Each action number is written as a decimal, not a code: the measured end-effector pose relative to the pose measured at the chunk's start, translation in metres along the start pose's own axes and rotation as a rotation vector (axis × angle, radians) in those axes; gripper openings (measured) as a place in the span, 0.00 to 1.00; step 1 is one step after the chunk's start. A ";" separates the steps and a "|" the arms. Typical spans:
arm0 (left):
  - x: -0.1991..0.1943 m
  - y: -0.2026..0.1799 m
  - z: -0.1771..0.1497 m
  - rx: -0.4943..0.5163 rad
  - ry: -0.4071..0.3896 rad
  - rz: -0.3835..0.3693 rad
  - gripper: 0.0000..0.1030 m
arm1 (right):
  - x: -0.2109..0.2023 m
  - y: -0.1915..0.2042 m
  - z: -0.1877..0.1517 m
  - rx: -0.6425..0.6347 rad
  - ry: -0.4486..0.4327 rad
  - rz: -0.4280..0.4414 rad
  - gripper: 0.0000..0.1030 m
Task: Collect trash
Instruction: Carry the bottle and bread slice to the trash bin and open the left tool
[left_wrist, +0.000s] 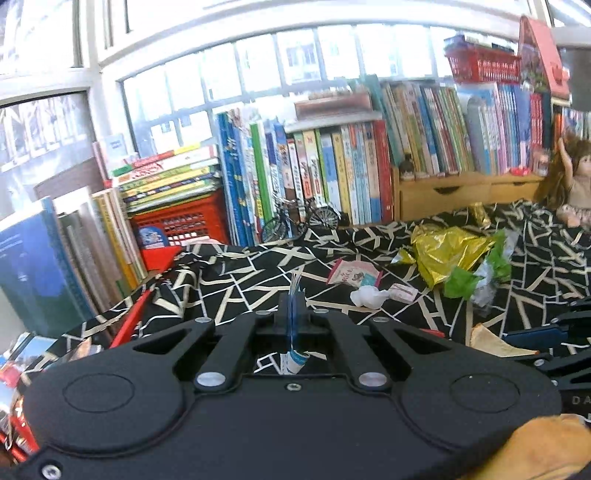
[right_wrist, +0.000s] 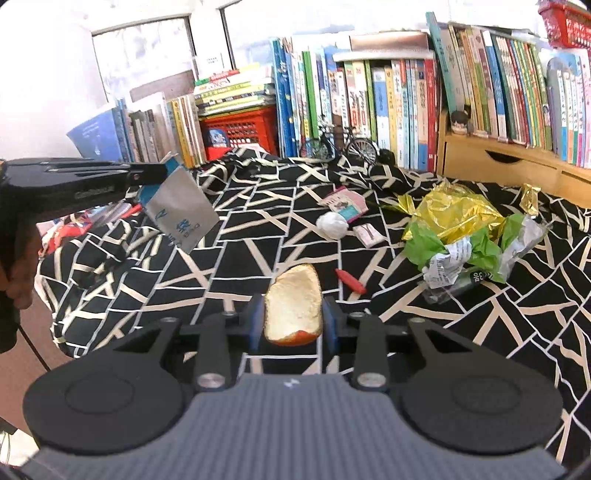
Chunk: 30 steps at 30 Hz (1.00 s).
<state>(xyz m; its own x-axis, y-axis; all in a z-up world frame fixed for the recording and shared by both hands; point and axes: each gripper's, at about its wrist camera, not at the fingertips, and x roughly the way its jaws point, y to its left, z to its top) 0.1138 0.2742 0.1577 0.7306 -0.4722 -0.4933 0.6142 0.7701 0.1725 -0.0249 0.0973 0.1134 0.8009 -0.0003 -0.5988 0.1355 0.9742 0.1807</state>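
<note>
Both your grippers pinch trash above the patterned cloth (right_wrist: 258, 206).

Your left gripper (left_wrist: 293, 295) shows its wrapper only edge-on, pressed flat between the jaws; the right camera reveals it as a silver and blue wrapper (right_wrist: 181, 210). Your right gripper (right_wrist: 293, 317) clamps an orange peel (right_wrist: 293, 310), the peel's pale side facing you. Gold foil (right_wrist: 458, 210), a tissue ball (right_wrist: 332, 225) and green wrappers (right_wrist: 424, 243) lie further back on the cloth.

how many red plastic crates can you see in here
2: one red crate under the flat-stacked books left of the upright row, one red basket atop the books at right. More may be hidden.
</note>
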 end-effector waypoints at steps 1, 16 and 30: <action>-0.008 0.003 -0.001 -0.002 -0.009 0.001 0.00 | -0.004 0.005 -0.001 0.000 -0.007 0.001 0.36; -0.148 0.045 -0.057 -0.058 -0.054 -0.001 0.00 | -0.064 0.094 -0.039 -0.054 -0.045 0.026 0.36; -0.221 0.077 -0.148 -0.085 0.069 0.009 0.00 | -0.087 0.168 -0.092 -0.082 -0.013 0.080 0.36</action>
<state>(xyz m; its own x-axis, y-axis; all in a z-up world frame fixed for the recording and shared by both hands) -0.0446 0.5011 0.1541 0.7117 -0.4365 -0.5504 0.5779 0.8093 0.1054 -0.1254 0.2821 0.1236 0.8148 0.0757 -0.5748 0.0232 0.9864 0.1628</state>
